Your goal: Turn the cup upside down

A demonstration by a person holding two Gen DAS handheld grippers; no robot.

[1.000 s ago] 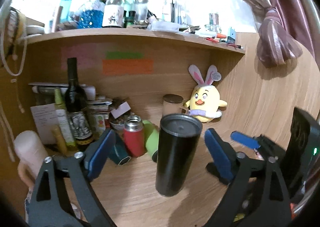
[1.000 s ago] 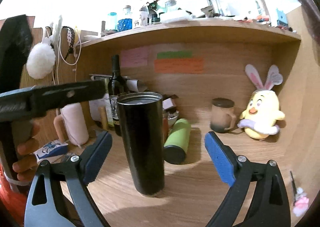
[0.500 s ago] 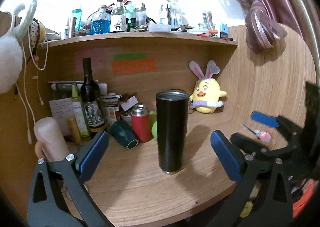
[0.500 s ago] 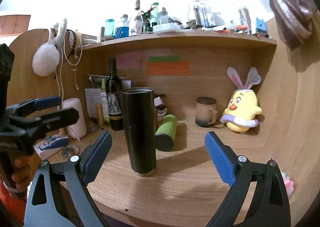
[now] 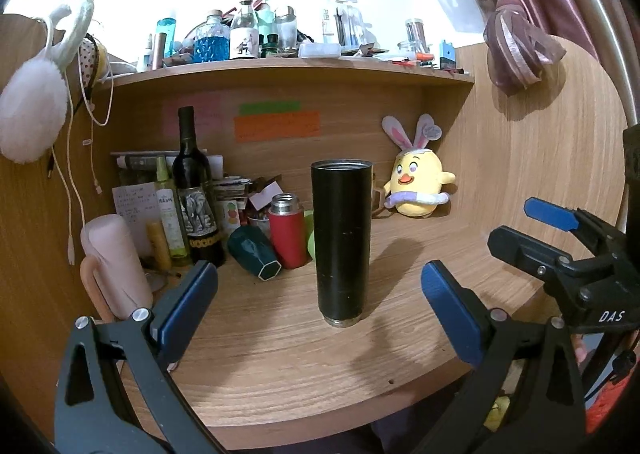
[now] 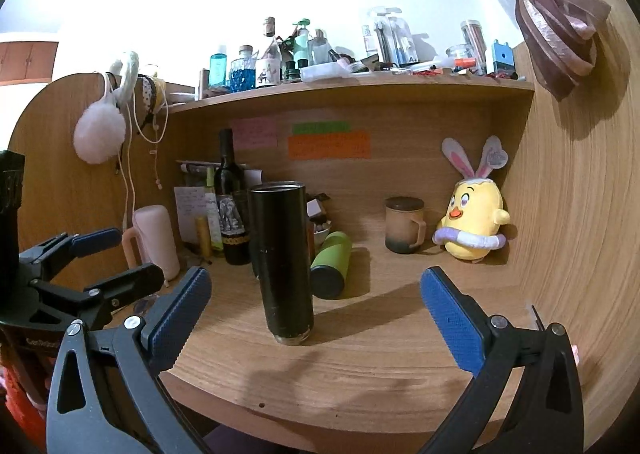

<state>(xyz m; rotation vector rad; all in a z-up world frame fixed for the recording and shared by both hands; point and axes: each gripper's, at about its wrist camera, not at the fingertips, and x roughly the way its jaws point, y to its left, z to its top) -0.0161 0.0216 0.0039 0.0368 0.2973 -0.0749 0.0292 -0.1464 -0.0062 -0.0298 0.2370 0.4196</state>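
Note:
A tall black cylindrical cup (image 5: pixel 341 240) stands on the wooden desk (image 5: pixel 280 366), with a metal-rimmed end at the top and a metal ring at its base. It also shows in the right wrist view (image 6: pixel 282 262). My left gripper (image 5: pixel 318 310) is open and empty, set back from the cup near the desk's front edge. My right gripper (image 6: pixel 316 314) is open and empty, also well short of the cup. Each gripper shows in the other's view, the right one (image 5: pixel 560 254) at the right and the left one (image 6: pixel 80 274) at the left.
Behind the cup are a wine bottle (image 5: pixel 196 190), a red flask (image 5: pixel 286 230), a lying teal cup (image 5: pixel 254 256), a lying green bottle (image 6: pixel 330 262), a brown mug (image 6: pixel 404 224), a yellow chick plush (image 5: pixel 418 184) and a pink jug (image 5: pixel 114 262). A cluttered shelf (image 5: pixel 280 66) runs overhead.
Both grippers have pulled back from the cup toward the desk's front edge, staying open. The cup stands in the same spot.

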